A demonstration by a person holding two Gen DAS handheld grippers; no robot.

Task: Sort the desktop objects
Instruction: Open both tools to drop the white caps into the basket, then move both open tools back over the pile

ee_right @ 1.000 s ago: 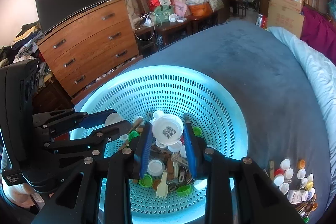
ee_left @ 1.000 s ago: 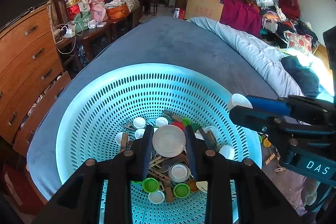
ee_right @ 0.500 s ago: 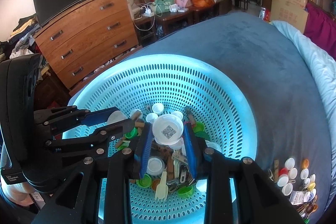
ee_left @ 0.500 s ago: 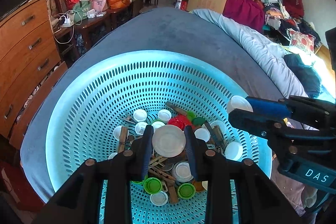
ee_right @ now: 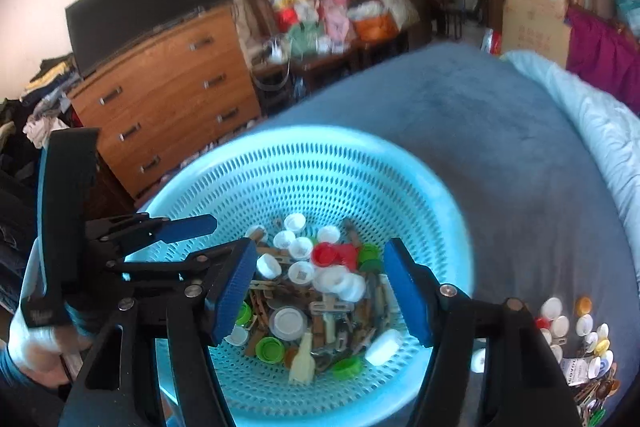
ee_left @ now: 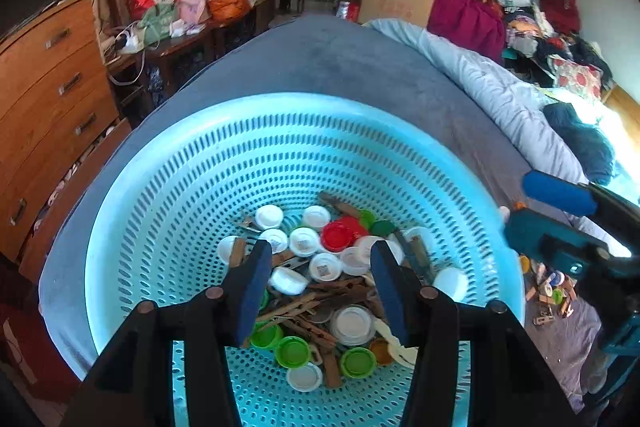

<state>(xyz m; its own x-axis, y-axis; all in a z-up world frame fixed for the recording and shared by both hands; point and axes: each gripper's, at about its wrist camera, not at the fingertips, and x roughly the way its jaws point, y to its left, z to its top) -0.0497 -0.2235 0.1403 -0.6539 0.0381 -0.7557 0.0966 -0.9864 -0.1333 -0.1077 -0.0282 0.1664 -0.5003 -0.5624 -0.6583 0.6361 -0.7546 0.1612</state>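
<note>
A light blue perforated basket (ee_left: 192,211) sits on a grey-blue bedspread; it also shows in the right wrist view (ee_right: 400,187). Its bottom holds white caps (ee_left: 325,266), a red cap (ee_left: 335,236), green caps (ee_left: 292,351), wooden clothespins (ee_left: 304,307) and small metal parts. My left gripper (ee_left: 322,281) is open and empty above the pile. My right gripper (ee_right: 320,279) is open and empty over the same pile. The red cap (ee_right: 322,254) and white caps (ee_right: 340,281) lie below it.
Sorted caps and small items (ee_right: 576,331) lie on the bedspread right of the basket. A wooden dresser (ee_right: 168,87) stands to the left. A pale quilt (ee_left: 500,95) runs along the right. Clutter fills the back of the room.
Both grippers have opened and dropped their white round caps into the basket. The right gripper view has shifted and is blurred from motion.
</note>
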